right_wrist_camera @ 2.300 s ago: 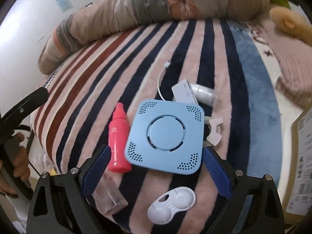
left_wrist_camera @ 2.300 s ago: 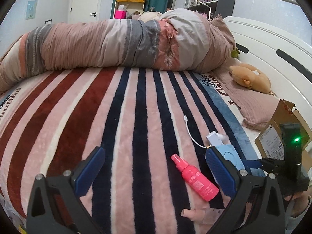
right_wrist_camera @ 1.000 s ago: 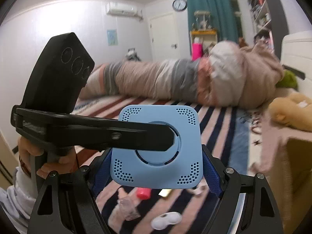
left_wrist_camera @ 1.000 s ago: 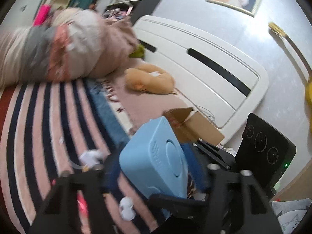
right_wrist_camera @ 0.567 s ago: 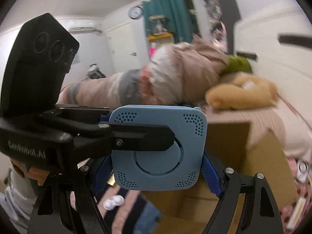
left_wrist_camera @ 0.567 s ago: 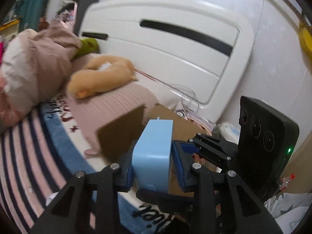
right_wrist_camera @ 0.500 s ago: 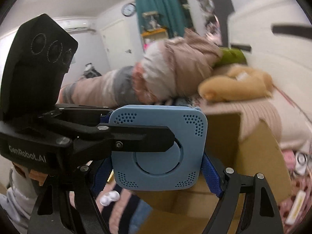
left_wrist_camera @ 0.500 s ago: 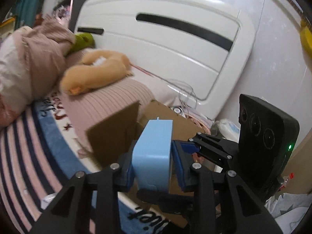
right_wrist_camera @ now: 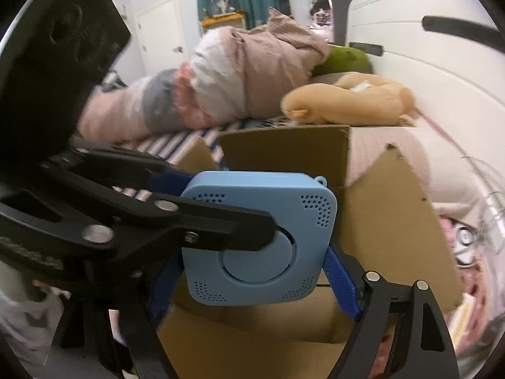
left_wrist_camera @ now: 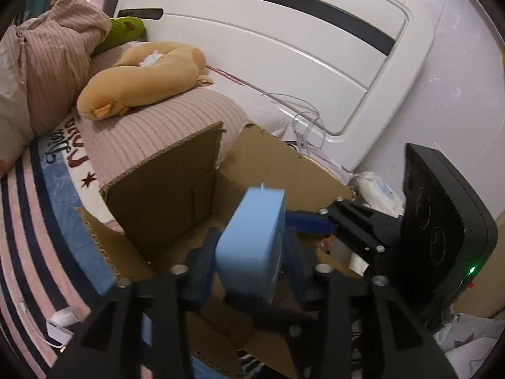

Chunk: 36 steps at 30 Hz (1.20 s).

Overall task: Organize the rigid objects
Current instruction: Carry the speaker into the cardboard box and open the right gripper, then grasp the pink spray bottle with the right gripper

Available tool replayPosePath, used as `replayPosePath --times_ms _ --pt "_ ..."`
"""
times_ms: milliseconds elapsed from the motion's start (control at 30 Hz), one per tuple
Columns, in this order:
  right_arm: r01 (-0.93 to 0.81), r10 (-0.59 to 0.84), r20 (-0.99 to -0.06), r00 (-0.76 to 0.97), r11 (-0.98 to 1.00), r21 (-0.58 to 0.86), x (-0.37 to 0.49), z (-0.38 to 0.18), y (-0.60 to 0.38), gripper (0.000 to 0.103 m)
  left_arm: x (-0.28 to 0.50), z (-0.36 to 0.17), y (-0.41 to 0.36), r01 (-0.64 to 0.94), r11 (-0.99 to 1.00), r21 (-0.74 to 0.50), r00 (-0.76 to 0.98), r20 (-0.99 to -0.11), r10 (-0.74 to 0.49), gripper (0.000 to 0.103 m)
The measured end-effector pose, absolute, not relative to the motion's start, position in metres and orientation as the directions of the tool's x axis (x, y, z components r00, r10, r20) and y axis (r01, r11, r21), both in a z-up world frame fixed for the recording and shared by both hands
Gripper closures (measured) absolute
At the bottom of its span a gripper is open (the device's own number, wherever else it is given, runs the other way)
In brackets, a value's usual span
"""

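Observation:
A flat square light-blue device (left_wrist_camera: 252, 233) with perforated corners and a round centre is held by both grippers over an open cardboard box (left_wrist_camera: 164, 183). My left gripper (left_wrist_camera: 249, 252) is shut on its two faces. My right gripper (right_wrist_camera: 255, 271) is shut across its left and right edges; the device shows face-on in the right wrist view (right_wrist_camera: 262, 246). The box (right_wrist_camera: 378, 214) stands beside the bed with its flaps up, and the device hangs within its opening.
A striped blanket (left_wrist_camera: 22, 221) covers the bed at left, with a white charger and cable (left_wrist_camera: 60, 328) on it. A tan plush toy (left_wrist_camera: 142, 72) lies on a pink pillow (left_wrist_camera: 151, 132). A white headboard (left_wrist_camera: 284, 41) stands behind. Clutter lies on the floor at right.
Both grippers have carried the blue device from above the bed over to the cardboard box and lowered it into the opening. Both grips are unchanged.

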State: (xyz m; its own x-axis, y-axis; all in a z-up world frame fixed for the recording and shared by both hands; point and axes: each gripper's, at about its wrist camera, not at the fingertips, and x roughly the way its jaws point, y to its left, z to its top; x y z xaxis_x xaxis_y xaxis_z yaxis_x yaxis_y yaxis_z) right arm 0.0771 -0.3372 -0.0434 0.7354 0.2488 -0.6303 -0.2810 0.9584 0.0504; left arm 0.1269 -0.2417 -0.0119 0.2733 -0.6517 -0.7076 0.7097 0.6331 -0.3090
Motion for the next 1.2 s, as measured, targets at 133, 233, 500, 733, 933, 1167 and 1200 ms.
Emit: replayPosePath --times_ms 133,233,500,733,933,1167,1200 --pt "-0.253 0.227 -0.627 0.745 0.966 0.049 0.074 -0.043 -0.346 0.019 0.127 -0.009 -0.231 0.687 0.65 -0.324 0.3 -0.689 -0.66 0.047" --pt "-0.228 0.18 -0.622 0.762 0.974 0.002 0.069 -0.04 -0.345 0.014 0.12 -0.003 -0.222 0.686 0.658 -0.312 0.325 -0.677 -0.66 0.047" --pt "-0.26 0.223 -0.57 0.791 0.965 0.016 0.054 -0.018 -0.326 0.006 0.093 0.029 -0.162 0.618 0.745 -0.252 0.498 -0.607 -0.619 0.038" --pt "-0.445 0.403 -0.486 0.775 0.895 0.033 0.033 0.008 -0.264 0.006 0.061 0.037 -0.06 0.447 0.868 -0.215 0.684 -0.544 -0.486 0.033" --pt "-0.625 0.554 -0.536 0.636 0.778 0.062 0.031 -0.003 -0.188 0.008 0.032 0.005 0.035 0.275 0.934 -0.229 0.766 -0.535 -0.357 0.026" --pt "-0.765 0.621 -0.684 0.382 0.628 0.143 0.04 -0.07 -0.104 0.017 0.011 -0.053 0.107 0.147 0.947 -0.285 0.764 -0.576 -0.292 0.024" --pt "-0.767 0.615 -0.704 0.355 0.623 0.157 0.044 -0.081 -0.097 0.02 0.012 -0.061 0.113 0.129 0.948 -0.291 0.76 -0.586 -0.283 0.024"
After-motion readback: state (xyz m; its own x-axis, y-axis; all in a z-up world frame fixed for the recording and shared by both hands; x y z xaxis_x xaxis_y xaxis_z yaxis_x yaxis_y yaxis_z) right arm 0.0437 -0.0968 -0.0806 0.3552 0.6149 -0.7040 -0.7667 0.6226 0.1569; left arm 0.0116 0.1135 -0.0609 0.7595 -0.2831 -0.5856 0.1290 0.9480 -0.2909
